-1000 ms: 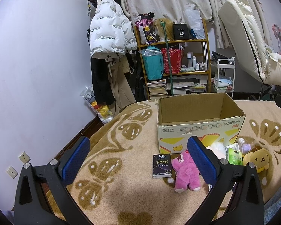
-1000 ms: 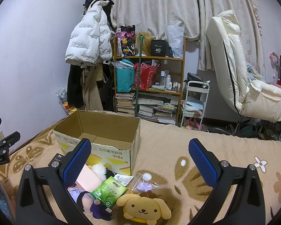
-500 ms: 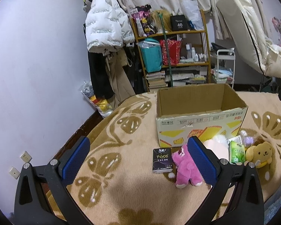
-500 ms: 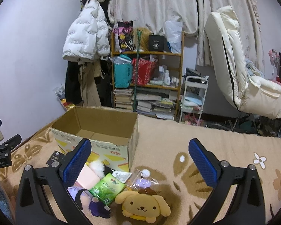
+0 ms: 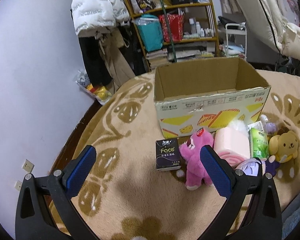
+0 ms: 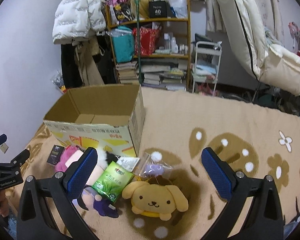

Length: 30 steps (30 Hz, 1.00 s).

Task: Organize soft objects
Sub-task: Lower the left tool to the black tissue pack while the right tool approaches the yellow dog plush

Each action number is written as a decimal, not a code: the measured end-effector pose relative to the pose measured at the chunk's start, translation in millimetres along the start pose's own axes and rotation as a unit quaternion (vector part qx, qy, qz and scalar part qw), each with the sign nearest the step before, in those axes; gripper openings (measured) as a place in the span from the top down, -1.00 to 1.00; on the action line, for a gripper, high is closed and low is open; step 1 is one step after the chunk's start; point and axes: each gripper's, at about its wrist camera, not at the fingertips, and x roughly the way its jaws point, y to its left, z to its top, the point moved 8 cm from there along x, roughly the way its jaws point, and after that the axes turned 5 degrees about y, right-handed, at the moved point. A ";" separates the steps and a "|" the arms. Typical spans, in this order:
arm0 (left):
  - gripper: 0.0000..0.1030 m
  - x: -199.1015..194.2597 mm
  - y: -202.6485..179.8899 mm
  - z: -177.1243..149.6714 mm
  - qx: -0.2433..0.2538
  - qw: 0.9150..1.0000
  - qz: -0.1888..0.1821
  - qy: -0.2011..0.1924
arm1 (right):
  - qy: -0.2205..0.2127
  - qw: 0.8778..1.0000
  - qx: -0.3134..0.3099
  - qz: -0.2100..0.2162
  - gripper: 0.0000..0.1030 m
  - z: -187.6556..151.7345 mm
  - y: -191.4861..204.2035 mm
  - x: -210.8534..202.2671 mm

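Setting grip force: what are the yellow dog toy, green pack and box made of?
Yellow dog toy: plush fabric, fuzzy matte pile. Green pack: likely tissues in glossy plastic film, judging by its sheen. Box: corrugated cardboard, printed outside, with a frayed front rim.

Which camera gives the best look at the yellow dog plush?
The right wrist view: the yellow dog plush lies close, whole and face-on between the open claw fingers. The left wrist view shows it small at the right edge, beside the green tissue pack.
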 end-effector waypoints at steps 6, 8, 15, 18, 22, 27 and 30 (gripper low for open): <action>-0.99 28.1 1.7 1.5 -0.010 0.999 0.001 0.041 | 0.053 0.998 0.019 0.005 -1.00 -4.7 -3.6 23.2; -0.99 39.5 -0.2 0.0 -0.013 0.998 -0.006 0.060 | 0.071 0.997 0.029 0.011 -1.00 -7.8 -5.0 30.1; -0.99 72.8 -2.5 -11.9 -0.021 0.993 -0.012 0.113 | 0.113 0.993 0.040 0.015 -1.00 -16.6 -6.4 50.5; -0.99 87.4 0.4 -18.0 -0.030 0.990 -0.011 0.137 | 0.139 0.989 0.043 0.014 -1.00 -22.4 -8.9 61.7; -0.99 105.2 2.0 -26.4 -0.044 0.985 -0.022 0.166 | 0.180 0.982 0.045 0.018 -1.00 -32.1 -9.9 76.7; -0.99 118.3 2.4 -35.5 -0.052 0.980 -0.025 0.192 | 0.225 0.973 0.040 0.026 -1.00 -46.0 -6.9 90.4; -0.99 127.1 0.6 -38.3 -0.056 0.977 -0.033 0.203 | 0.240 0.970 0.038 0.027 -1.00 -51.0 -6.7 97.8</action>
